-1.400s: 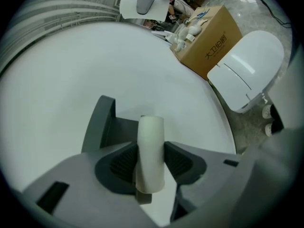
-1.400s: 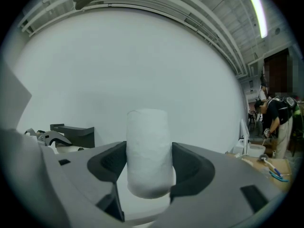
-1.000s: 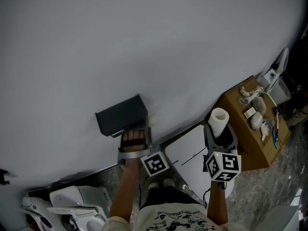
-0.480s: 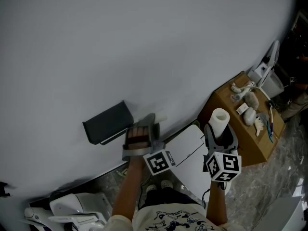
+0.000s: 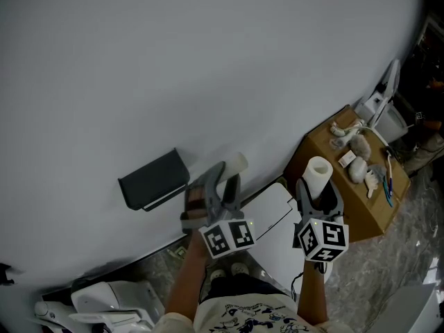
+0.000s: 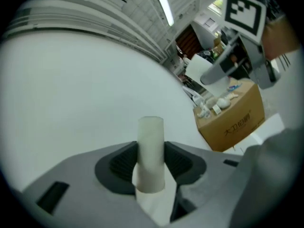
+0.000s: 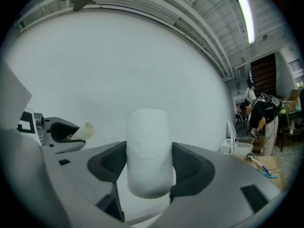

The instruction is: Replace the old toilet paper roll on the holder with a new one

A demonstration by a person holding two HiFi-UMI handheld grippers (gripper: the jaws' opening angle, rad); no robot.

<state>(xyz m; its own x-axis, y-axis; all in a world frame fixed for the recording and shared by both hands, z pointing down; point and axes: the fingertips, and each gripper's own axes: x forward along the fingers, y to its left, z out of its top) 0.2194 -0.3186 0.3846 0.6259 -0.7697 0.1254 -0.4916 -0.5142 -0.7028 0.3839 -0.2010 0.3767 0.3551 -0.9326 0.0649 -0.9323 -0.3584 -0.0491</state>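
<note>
My left gripper (image 5: 227, 177) is shut on the old roll (image 5: 236, 163), a thin pale tube with a loose scrap of paper, standing upright between the pads (image 6: 151, 152). It hangs just right of the dark holder (image 5: 153, 180) on the white wall, apart from it. My right gripper (image 5: 318, 184) is shut on the new roll (image 5: 316, 171), a thick white roll held upright (image 7: 148, 152) between its jaws. In the right gripper view the left gripper (image 7: 65, 133) shows at the left edge with the old roll's end (image 7: 87, 130) sticking out.
A cardboard box (image 5: 355, 193) with small items on top stands at the right by the wall. A white flat panel (image 5: 275, 217) lies on the floor below the grippers. A toilet (image 5: 111, 302) sits at the lower left. A person (image 7: 262, 118) bends over far right.
My left gripper came away from the holder, moving right and up with the old roll, and rolled so the tube now stands upright. The right gripper barely shifted.
</note>
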